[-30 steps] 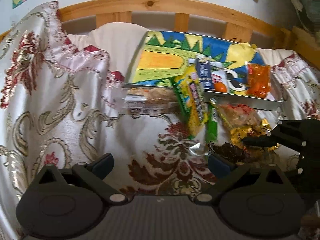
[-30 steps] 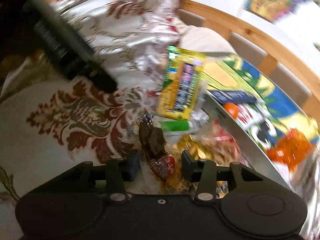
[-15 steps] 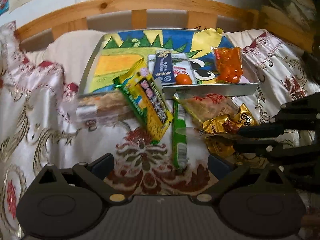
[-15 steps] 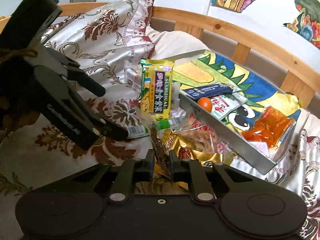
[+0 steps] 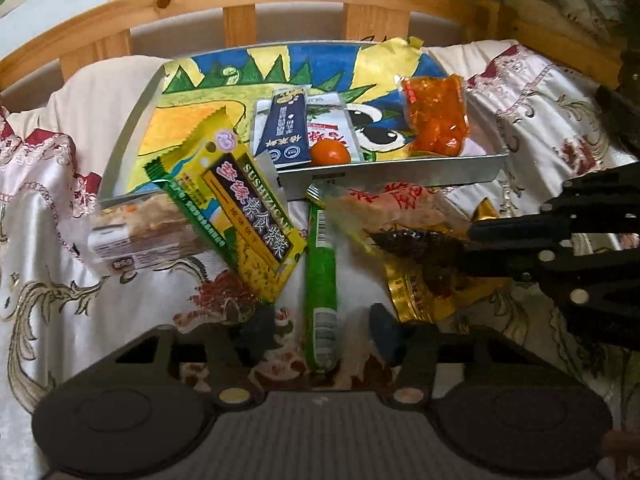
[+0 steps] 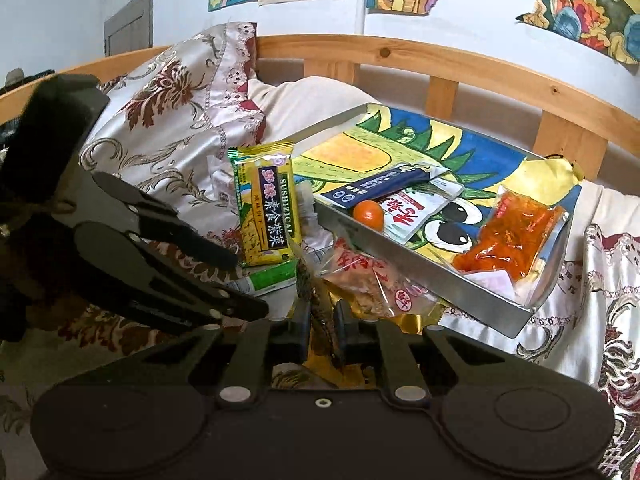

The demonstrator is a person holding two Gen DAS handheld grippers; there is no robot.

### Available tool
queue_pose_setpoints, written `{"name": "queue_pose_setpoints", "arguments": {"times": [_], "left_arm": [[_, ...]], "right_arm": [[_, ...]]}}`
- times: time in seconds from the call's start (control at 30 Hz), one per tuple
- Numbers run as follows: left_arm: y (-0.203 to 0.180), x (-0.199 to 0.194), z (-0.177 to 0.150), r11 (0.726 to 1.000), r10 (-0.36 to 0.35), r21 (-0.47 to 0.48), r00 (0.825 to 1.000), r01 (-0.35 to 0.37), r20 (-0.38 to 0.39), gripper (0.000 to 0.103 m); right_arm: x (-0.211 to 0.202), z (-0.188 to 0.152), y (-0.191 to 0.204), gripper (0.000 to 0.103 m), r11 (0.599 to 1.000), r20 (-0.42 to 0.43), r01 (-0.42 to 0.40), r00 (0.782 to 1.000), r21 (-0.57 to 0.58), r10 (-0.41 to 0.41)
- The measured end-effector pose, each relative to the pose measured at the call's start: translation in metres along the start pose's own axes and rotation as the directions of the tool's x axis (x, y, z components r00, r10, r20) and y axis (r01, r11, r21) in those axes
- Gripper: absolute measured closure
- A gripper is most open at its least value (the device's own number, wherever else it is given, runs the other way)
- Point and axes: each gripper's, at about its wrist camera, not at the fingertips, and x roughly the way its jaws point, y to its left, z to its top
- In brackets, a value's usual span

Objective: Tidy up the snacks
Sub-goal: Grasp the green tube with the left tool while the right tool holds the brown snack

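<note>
1. Here, the left gripper hangs low over the patterned bedspread, its jaws closing with the near end of a green stick snack between them; the pads stand either side of the stick and do not yet press on it.
2. The green stick snack lies lengthwise on the bedspread, running from the left gripper toward the near wall of the metal tray.
3. The right gripper is nearly closed, pinching a dark crinkled wrapper that stands up between its pads.
4. Just beyond that wrapper sit a gold foil packet and a clear bag with red print, both against the tray's near wall.
5. A yellow seaweed packet leans on the tray's near corner, beside a clear-wrapped cake bar.
6. Inside the tray lie a navy sachet, a white-and-red sachet, a small orange fruit and an orange jelly bag.
</note>
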Motion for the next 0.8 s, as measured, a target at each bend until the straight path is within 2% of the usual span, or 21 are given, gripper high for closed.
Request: {"name": "queue_pose_setpoints", "arguments": {"times": [0.23, 0.3, 0.37, 0.47, 0.6, 0.8], "left_arm": [[-0.001, 0.015, 0.012, 1.0, -0.003, -0.03, 1.0, 0.003, -0.006, 0.064], [-0.003, 0.018, 0.015, 1.0, 0.004, -0.029, 1.0, -0.004, -0.013, 0.07], [-0.003, 0.019, 0.017, 0.999, 0.008, -0.031, 1.0, -0.008, -0.021, 0.085], [0.002, 0.015, 0.018, 0.998, -0.01, -0.064, 0.999, 0.008, -0.043, 0.086], [0.009, 0.003, 0.013, 0.987, -0.036, -0.156, 0.996, 0.023, -0.079, 0.086], [0.007, -0.025, 0.001, 0.978, -0.062, -0.207, 0.988, 0.032, -0.138, 0.086]], "right_arm": [[0.002, 0.0, -0.003, 0.089, 1.0, 0.014, -0.003, 1.0, 0.02, 0.003], [0.002, 0.0, -0.005, 0.088, 1.0, 0.016, -0.004, 1.0, 0.025, 0.003], [0.002, -0.001, -0.007, 0.088, 0.999, 0.019, -0.007, 1.0, 0.035, 0.006], [0.002, 0.001, -0.007, 0.088, 0.999, 0.018, -0.013, 1.0, 0.044, 0.013], [-0.001, 0.002, 0.0, 0.093, 0.999, 0.016, -0.024, 1.0, 0.024, 0.023], [-0.007, 0.003, 0.012, 0.093, 1.0, 0.011, -0.002, 1.0, -0.024, 0.002]]}}
